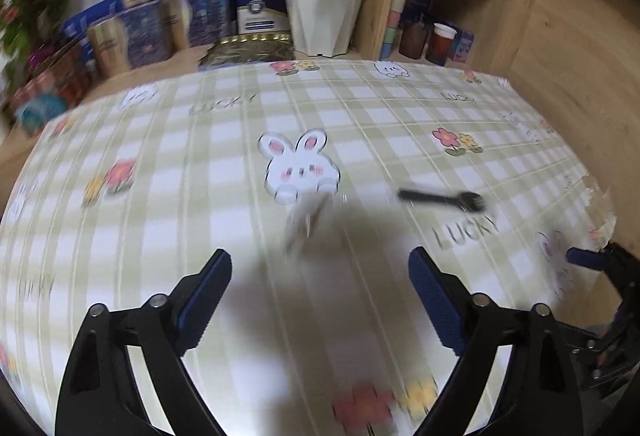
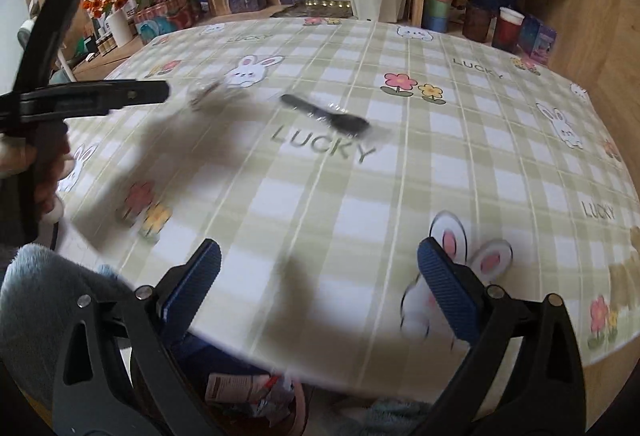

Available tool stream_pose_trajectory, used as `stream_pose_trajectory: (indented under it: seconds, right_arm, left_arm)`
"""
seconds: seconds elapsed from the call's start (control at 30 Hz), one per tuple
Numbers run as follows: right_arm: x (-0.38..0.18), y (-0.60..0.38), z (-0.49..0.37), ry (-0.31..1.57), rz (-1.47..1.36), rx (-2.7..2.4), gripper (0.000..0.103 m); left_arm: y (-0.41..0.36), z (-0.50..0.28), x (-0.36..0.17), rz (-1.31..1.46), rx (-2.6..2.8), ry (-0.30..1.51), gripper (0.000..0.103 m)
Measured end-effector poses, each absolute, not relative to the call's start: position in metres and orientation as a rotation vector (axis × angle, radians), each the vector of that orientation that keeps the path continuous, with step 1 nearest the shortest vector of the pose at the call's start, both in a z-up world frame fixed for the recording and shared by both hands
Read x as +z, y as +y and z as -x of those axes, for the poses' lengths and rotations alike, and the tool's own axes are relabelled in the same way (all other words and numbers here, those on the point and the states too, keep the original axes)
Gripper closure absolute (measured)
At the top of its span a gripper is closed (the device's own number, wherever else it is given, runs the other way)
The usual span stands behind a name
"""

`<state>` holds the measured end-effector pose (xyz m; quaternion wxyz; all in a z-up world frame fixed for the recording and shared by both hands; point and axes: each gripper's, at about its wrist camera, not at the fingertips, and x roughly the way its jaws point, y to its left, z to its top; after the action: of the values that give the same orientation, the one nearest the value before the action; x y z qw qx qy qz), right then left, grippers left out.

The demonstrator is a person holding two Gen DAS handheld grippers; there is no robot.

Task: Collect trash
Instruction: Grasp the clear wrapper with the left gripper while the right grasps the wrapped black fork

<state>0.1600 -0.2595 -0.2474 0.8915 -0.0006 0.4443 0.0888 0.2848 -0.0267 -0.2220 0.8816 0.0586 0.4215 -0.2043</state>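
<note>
A black plastic fork (image 1: 444, 199) lies on the green checked tablecloth (image 1: 200, 176), ahead and to the right of my left gripper (image 1: 320, 276). A blurred piece of clear wrapper (image 1: 308, 220) lies just ahead of its open, empty jaws. The right wrist view shows the same fork (image 2: 326, 114) mid-table and the clear wrapper (image 2: 204, 92) further left. My right gripper (image 2: 320, 276) hangs open and empty over the table's near edge. One finger of the left gripper (image 2: 120, 94) reaches in from the left. A blue pad of the right gripper (image 1: 584, 259) shows at the right edge.
A white pot of red roses (image 1: 320, 16), blue and gold boxes (image 1: 140, 28) and a wooden shelf with cups (image 1: 440, 40) stand behind the table. Below the near table edge sits a container of crumpled packaging (image 2: 248, 392). A fluffy blue sleeve (image 2: 48, 296) is at lower left.
</note>
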Motion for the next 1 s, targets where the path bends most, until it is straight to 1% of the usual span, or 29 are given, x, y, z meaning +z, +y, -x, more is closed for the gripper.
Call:
stream_pose_trajectory:
  seconds: [0.2, 0.23, 0.27, 0.33, 0.43, 0.67, 1.0]
  right_arm:
    - [-0.256, -0.274, -0.203, 0.953, -0.069, 0.181, 0.006]
    - [-0.257, -0.275, -0.208, 0.955, -0.079, 0.183, 0.006]
    - [-0.257, -0.277, -0.215, 0.955, -0.088, 0.187, 0.006]
    - [-0.258, -0.279, -0.225, 0.959, -0.091, 0.192, 0.006]
    - [-0.261, -0.278, -0.241, 0.974, -0.082, 0.203, 0.006]
    - [-0.265, -0.26, -0.273, 1.003, 0.018, 0.242, 0.006]
    - [-0.274, -0.242, -0.307, 1.02, 0.091, 0.291, 0.006]
  left_arm:
    - [-0.041, -0.327, -0.25, -0.16, -0.443, 0.936, 0.032]
    - [-0.042, -0.332, -0.256, -0.158, -0.449, 0.957, 0.04]
    - [-0.041, -0.334, -0.26, -0.155, -0.455, 0.972, 0.055]
    - [-0.04, -0.332, -0.264, -0.162, -0.462, 0.957, 0.067]
    - [-0.037, -0.326, -0.261, -0.16, -0.502, 0.946, 0.078]
    - [-0.03, -0.295, -0.244, -0.108, -0.58, 0.931, 0.081]
    - [-0.014, -0.255, -0.217, -0.019, -0.573, 0.915, 0.081]
